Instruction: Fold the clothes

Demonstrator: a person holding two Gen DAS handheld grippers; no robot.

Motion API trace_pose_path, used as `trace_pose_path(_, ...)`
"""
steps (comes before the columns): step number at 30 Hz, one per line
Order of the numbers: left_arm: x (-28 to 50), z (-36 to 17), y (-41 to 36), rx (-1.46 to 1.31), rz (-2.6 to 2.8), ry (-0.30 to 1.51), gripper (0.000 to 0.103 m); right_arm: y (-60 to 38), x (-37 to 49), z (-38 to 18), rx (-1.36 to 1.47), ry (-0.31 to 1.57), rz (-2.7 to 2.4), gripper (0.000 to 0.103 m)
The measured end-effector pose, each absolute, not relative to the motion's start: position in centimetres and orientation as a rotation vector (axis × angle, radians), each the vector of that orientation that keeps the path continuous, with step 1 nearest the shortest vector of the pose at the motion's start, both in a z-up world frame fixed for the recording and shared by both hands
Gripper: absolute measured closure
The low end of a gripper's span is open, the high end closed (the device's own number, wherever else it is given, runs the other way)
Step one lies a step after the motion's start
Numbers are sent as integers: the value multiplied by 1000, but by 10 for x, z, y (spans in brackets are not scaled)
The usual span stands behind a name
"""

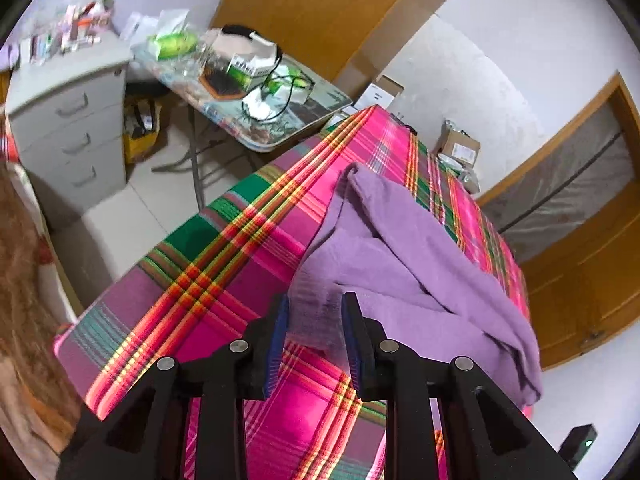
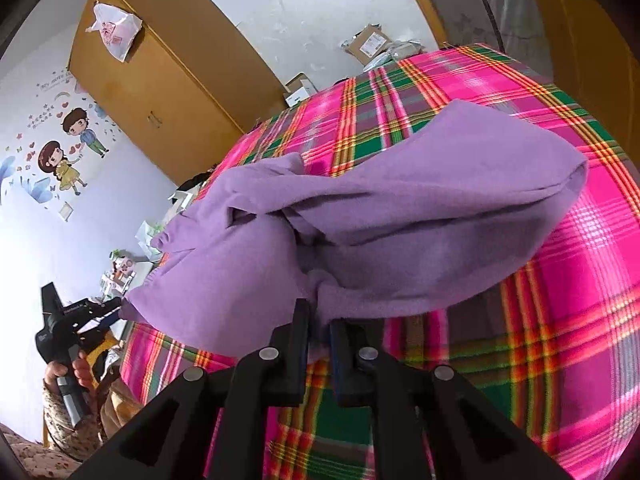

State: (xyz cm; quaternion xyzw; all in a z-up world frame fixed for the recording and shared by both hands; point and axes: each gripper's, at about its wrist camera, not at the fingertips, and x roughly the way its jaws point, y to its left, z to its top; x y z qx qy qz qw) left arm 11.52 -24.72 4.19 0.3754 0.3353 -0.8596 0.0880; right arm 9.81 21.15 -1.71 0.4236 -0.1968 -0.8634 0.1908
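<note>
A purple garment (image 1: 400, 248) lies crumpled on a table covered with a pink, green and yellow plaid cloth (image 1: 224, 248). In the left wrist view my left gripper (image 1: 314, 308) is shut on the garment's ribbed edge, which fills the gap between the blue pads. In the right wrist view the garment (image 2: 400, 200) sags between both grips above the plaid cloth (image 2: 560, 280). My right gripper (image 2: 320, 312) is shut on its near edge, jaws close together. At the far left a hand holds the left gripper (image 2: 116, 308), which pinches the garment's other corner.
Left of the table stand a grey drawer cabinet (image 1: 72, 120) and a cluttered folding table (image 1: 248, 80). Cardboard boxes (image 1: 460, 148) sit on the floor beyond the far edge. A wooden wardrobe (image 2: 160, 92) stands against the wall, and a wooden door (image 1: 580, 200) is at the right.
</note>
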Motion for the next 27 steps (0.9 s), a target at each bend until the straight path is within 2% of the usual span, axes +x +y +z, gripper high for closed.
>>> trace_pose_path(16, 95, 80, -153, 1110, -2755, 463, 75, 251, 125, -6, 1159, -489, -2563, 93)
trace_pose_path(23, 87, 90, -112, 1099, -2830, 294, 75, 265, 133, -1, 1130, -487, -2604, 93)
trace_pose_path(27, 80, 94, -95, 1107, -2867, 271, 75, 271, 135, 0, 1128, -488, -2615, 93)
